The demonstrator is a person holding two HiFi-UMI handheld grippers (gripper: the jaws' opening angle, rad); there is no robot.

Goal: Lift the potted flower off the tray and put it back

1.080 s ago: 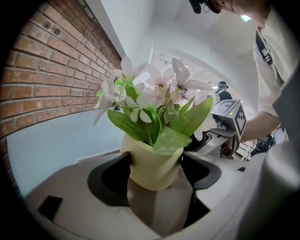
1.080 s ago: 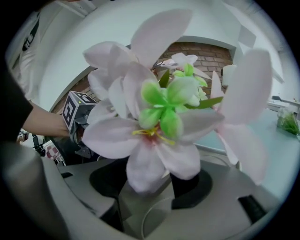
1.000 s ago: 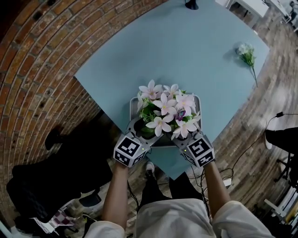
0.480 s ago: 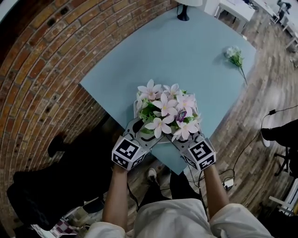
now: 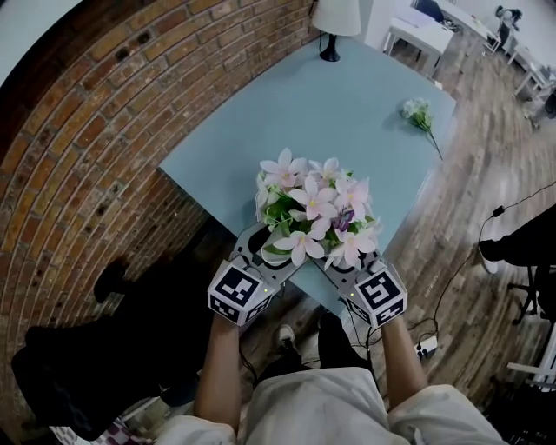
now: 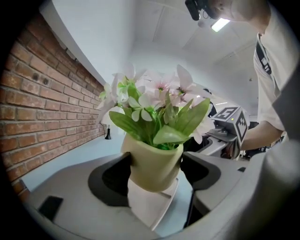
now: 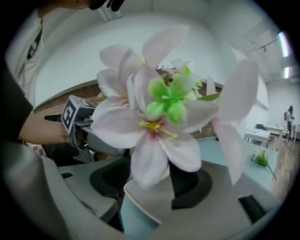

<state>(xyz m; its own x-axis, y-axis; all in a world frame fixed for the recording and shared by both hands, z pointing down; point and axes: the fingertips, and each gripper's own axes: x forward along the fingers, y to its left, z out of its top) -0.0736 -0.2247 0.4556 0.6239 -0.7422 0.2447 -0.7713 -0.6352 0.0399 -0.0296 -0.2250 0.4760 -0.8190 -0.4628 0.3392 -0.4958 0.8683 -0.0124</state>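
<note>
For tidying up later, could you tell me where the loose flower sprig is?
Head view: the loose flower sprig lies on the blue table near its far right corner, right of the lamp.

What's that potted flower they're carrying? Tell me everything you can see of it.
The potted flower is a bunch of pale pink, star-shaped blooms with yellow centres and broad green leaves, artificial-looking, in a smooth cream pot. It leans slightly. The left tongs and right tongs clamp the pot from either side, above the blue table's near corner. A white tray shows below it; whether they touch is unclear.
</note>
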